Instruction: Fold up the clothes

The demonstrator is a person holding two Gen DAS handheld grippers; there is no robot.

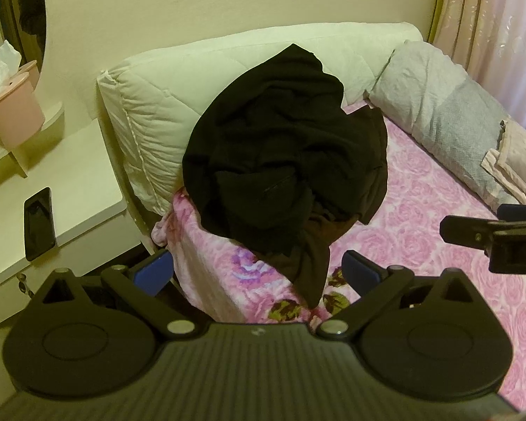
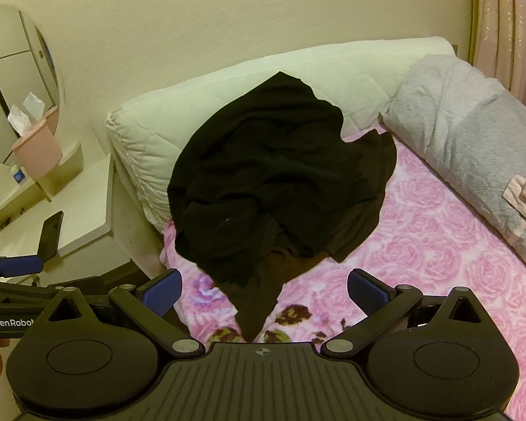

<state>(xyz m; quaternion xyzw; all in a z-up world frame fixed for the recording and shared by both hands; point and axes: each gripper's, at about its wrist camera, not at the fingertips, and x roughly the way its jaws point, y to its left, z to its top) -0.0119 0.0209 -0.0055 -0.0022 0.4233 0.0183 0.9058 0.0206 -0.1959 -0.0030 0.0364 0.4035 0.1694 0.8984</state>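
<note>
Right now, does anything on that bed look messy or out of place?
Yes: the black clothes lie in a crumpled heap, slumped against the white pillow, one tail dangling over the edge of the pink rose blanket. Nothing looks spilled or damaged.

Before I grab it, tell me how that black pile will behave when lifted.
The black pile looks limp: creased, with a corner draped over the bed edge, so it will likely sag and unfurl. It seems to be several layers, so one pinch may lift only part.

Pink rose-patterned bed cover (image 1: 438, 231), cream quilted pillow (image 1: 150, 112), grey rolled blanket (image 1: 438, 105), black phone (image 1: 38, 222) flat on white tabletop (image 1: 84, 182), pink tissue box (image 1: 12, 112).
</note>
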